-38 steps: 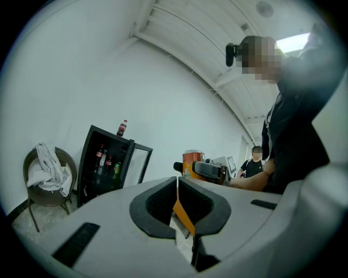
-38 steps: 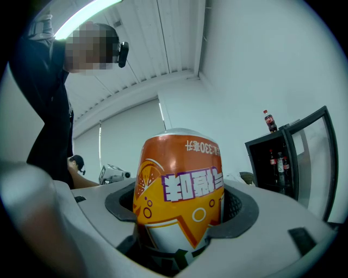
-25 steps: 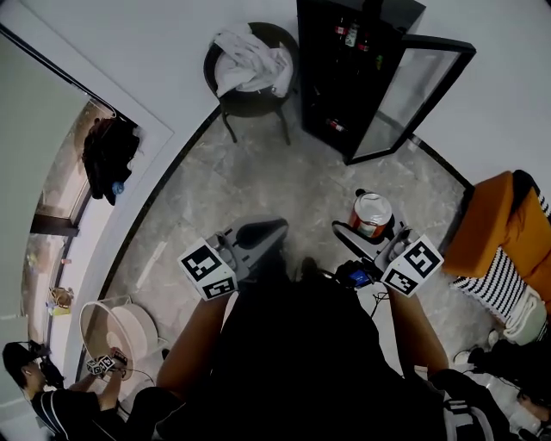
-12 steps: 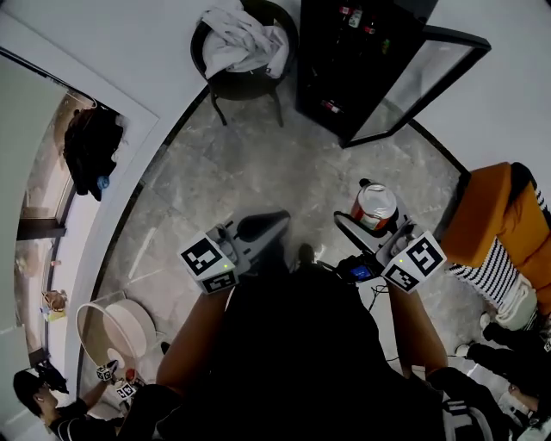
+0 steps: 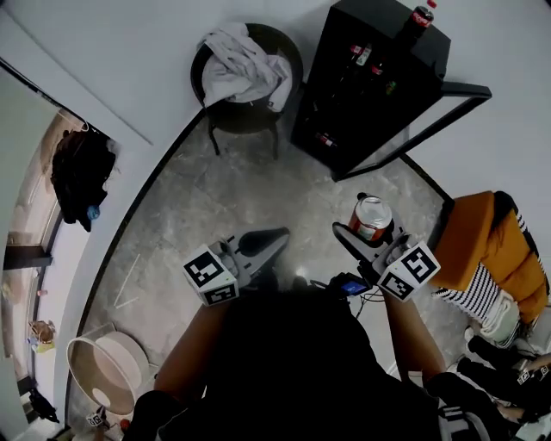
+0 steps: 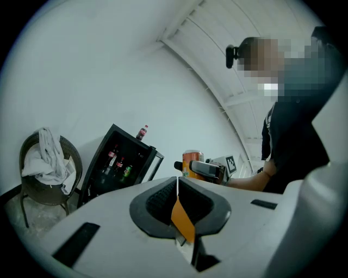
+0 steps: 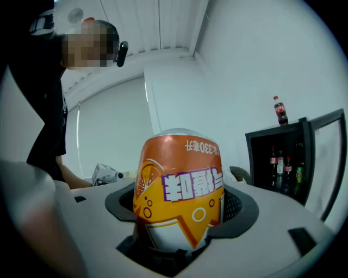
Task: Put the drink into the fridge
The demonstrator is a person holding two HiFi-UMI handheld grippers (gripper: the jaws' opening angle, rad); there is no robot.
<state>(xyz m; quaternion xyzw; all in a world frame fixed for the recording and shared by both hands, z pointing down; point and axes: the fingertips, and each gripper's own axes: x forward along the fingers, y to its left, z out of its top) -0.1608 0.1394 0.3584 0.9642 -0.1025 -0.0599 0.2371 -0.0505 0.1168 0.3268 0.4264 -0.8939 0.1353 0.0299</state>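
Carry step, I'd say: right gripper point(image 5: 369, 229) clamps the orange drink can point(image 7: 179, 184), print reading "330" plus Chinese characters, left gripper point(image 6: 176, 202) pressed together and empty, and the open black fridge point(image 5: 344, 129) with bottles point(image 5: 357, 53) stands well ahead, so next probably means walking over to a free shelf.

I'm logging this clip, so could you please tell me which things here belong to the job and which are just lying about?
Job: can, clamped in the right gripper; fridge, door open; left gripper, shut and empty.
Lying about: chair with a white cloth; bottle on top of the fridge; orange and striped clothes.
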